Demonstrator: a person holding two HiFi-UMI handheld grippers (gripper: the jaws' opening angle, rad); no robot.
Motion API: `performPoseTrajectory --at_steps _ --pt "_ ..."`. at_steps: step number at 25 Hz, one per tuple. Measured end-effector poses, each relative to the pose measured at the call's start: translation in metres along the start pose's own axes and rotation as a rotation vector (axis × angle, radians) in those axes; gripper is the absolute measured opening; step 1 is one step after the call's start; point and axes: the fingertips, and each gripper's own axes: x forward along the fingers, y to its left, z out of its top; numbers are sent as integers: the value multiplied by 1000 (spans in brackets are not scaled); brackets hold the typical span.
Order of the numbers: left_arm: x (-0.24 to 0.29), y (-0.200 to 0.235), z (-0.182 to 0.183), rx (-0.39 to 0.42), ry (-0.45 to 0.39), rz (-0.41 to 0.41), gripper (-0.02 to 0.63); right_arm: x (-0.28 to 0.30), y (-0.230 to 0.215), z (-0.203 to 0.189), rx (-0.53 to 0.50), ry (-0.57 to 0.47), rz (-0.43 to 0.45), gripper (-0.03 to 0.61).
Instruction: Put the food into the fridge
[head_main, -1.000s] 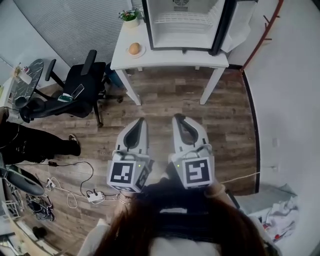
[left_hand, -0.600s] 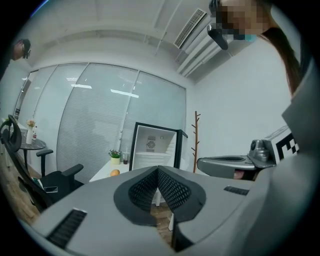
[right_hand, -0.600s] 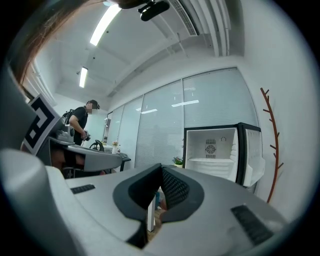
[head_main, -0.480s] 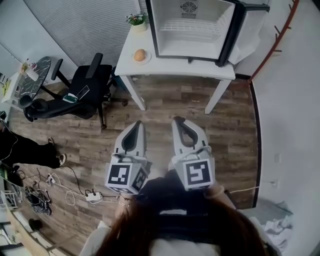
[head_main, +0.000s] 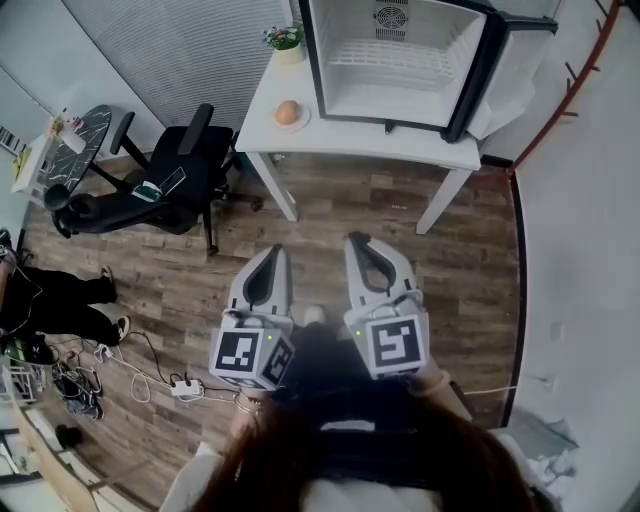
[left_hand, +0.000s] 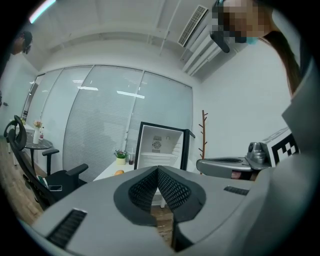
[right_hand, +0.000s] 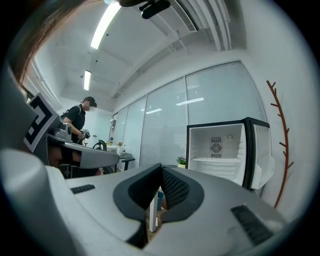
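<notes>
**Step in hand:** approach. No food is held yet.

A black office chair (head_main: 165, 185) stands at the left of the head view, clear of the route. The left claw (head_main: 274, 252), lower centre, is pressed together and empty. It points toward the top of the frame above the wooden floor (head_main: 330, 215).

A round orange-brown food item (head_main: 287, 112) lies on a small plate (head_main: 274, 122) at the left end of the white tabletop (head_main: 360, 145), upper centre. It is well apart from both claws. The right claw (head_main: 357, 241), just beside the left one, is likewise pressed together with nothing between its pads.

The fridge (head_main: 400, 90) sits on the tabletop right of the food item. Its door (head_main: 515, 70) is swung open and the shelf is bare.

**Next move, as judged:** close in on the tabletop, spread one claw, and centre it around the food item before pinching. The item looks round, so an off-centre grip may let it roll.
</notes>
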Motion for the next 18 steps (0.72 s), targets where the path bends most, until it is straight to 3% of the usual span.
performPoseTrajectory --at_steps 18 --pt "69 49 4 -25 7 -30 -9 82 -16 -9 -2 32 16 -2"
